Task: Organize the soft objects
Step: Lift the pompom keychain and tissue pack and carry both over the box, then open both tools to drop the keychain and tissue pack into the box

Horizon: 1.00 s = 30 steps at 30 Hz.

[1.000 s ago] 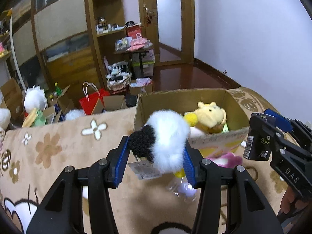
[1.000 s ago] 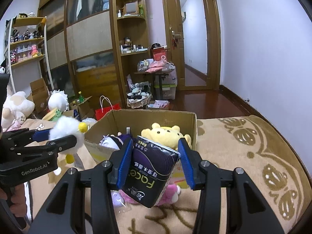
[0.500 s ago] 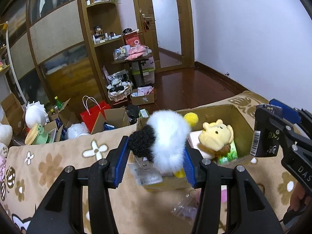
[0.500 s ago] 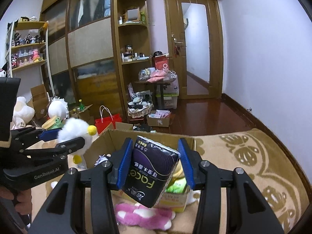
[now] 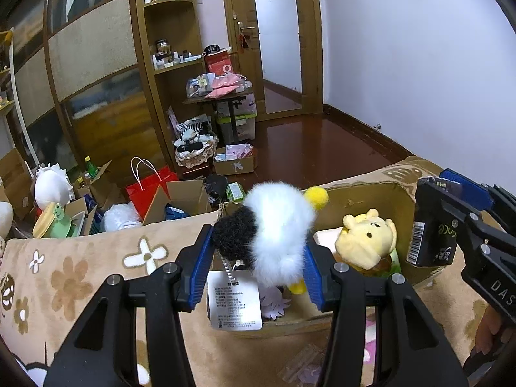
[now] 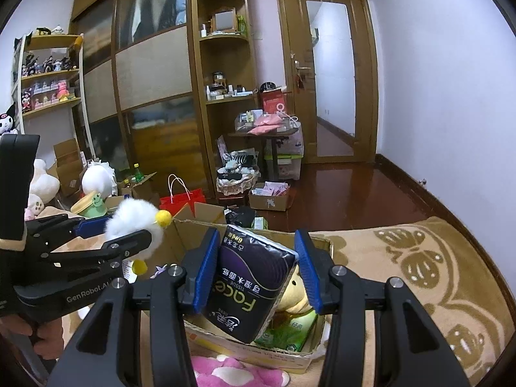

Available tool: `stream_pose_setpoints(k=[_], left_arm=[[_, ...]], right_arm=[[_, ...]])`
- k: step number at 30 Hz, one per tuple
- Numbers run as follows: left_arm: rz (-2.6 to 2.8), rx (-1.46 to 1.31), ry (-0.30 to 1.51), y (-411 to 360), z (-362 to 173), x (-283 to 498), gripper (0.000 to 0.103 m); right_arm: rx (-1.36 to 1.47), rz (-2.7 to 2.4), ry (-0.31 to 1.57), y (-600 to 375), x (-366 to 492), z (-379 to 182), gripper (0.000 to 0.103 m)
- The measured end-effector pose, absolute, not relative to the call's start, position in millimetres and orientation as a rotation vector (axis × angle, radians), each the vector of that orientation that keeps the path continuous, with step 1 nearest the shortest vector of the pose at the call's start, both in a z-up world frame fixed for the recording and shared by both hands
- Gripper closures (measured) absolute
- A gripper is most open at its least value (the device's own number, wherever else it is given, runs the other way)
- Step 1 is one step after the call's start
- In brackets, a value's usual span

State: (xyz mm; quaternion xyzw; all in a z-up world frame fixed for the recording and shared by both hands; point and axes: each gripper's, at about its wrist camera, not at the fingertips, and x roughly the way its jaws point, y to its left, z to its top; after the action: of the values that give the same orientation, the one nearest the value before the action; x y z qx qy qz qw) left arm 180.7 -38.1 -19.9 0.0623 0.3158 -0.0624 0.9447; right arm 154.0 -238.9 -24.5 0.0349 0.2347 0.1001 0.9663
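Wooden wardrobes and shelves line the far wall of this cluttered bedroom, and we work over a tan blanket [image 5: 80,277] patterned with flowers. On it sits an open cardboard box [image 5: 361,193], with a yellow bear plush [image 5: 367,242] lying inside against a green packet [image 6: 290,332].

Our left gripper [image 5: 258,271] is clamped on a fluffy white toy [image 5: 280,225] with a black patch and yellow pom-poms; both blue pads press into its fur, and its white paper tag [image 5: 233,303] dangles below. The toy hangs over the near left rim of the box.

Our right gripper [image 6: 254,271] squeezes a black tissue pack [image 6: 251,280] between its blue pads, tilted, with the printed lettering upside down. The pack hangs above the box interior, in front of the bear plush. From the left wrist view the same pack shows at the right edge, barcode facing us, above the box's right wall.

A pink and white plush [image 6: 232,371] lies on the blanket just outside the box's near wall. Beyond the bed, a red paper bag [image 5: 151,187] and more cartons stand on the dark floor.
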Motion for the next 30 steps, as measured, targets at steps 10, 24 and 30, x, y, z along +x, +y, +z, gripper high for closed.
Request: stream_pose_setpoints(k=[10,24,30], left_arm=[[-0.152,0.134,0.701,-43.8,-45.1,198.8,0.053],[-0.163,0.138,0.776,-44.8,-70.4,206.8,0.053],[-0.167,0.149,0.788,-45.3,-73.0,206.6,0.051]], right_arm=[[0.112,0.201,0.507,-246.1,168.4,-46.4,0.053],[0.107,0.203,0.523,-243.1,174.7,-63.7,0.053],[0.119,0.210,0.533,-241.5,174.1,-66.9,0.052]])
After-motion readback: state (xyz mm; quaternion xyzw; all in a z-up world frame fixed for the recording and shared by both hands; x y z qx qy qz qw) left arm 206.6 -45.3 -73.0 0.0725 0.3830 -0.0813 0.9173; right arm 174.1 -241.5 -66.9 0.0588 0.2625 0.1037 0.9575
